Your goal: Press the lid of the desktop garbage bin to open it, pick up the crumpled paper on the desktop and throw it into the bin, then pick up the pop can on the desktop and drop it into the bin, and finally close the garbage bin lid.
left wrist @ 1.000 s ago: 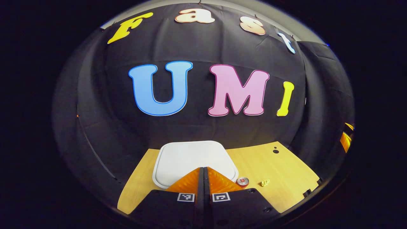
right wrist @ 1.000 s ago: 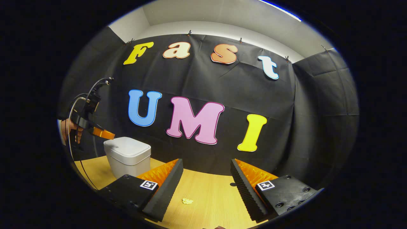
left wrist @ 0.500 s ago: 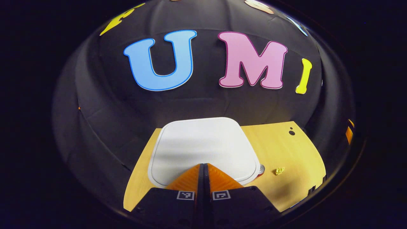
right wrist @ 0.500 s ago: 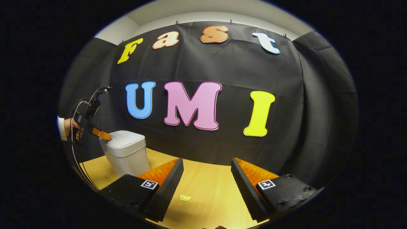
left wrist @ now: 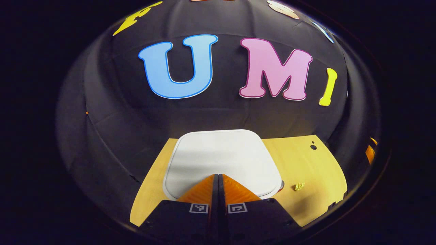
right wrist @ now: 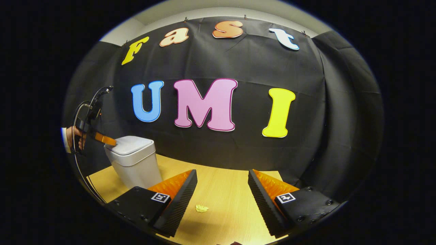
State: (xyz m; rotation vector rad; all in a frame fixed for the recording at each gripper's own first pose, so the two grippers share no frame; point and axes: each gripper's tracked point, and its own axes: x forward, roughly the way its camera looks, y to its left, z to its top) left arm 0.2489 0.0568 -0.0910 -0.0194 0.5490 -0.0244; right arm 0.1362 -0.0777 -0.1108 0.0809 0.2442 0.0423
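In the left gripper view the left gripper [left wrist: 218, 175] has its two fingers pressed flat together with nothing between them, and their joined tip lies over the near edge of the bin's white lid [left wrist: 221, 156] — a sensible way to hold them, I judge, since a closed pair makes one stiff point for pushing a press-to-open lid. The right gripper view shows that gripper [right wrist: 110, 141] from the side, held by a hand [right wrist: 75, 136] at the left, its tip slanting down onto the lid's top near the corner that faces the hand; it looks to be touching, though I cannot tell how hard it presses. The lid sits flat and shut on the garbage bin [right wrist: 134, 163], so whatever the bin holds is hidden and nothing has visibly gone in; the opening step looks to be in hand, not done. The right gripper [right wrist: 221, 194] waits with its fingers spread wide and empty, low over the wooden desktop [right wrist: 224, 211] to the right of the bin, likely so as to be ready for the pick. The crumpled paper [right wrist: 201, 208] lies on the desktop just in front of the bin and to its right, between those open fingers but nearer the left one, untouched; in the left gripper view it sits [left wrist: 299, 186] beside the bin's right corner. The pop can [left wrist: 282, 184] is a sliver at that same corner, almost hidden under the lid's edge — between the bin and the paper.
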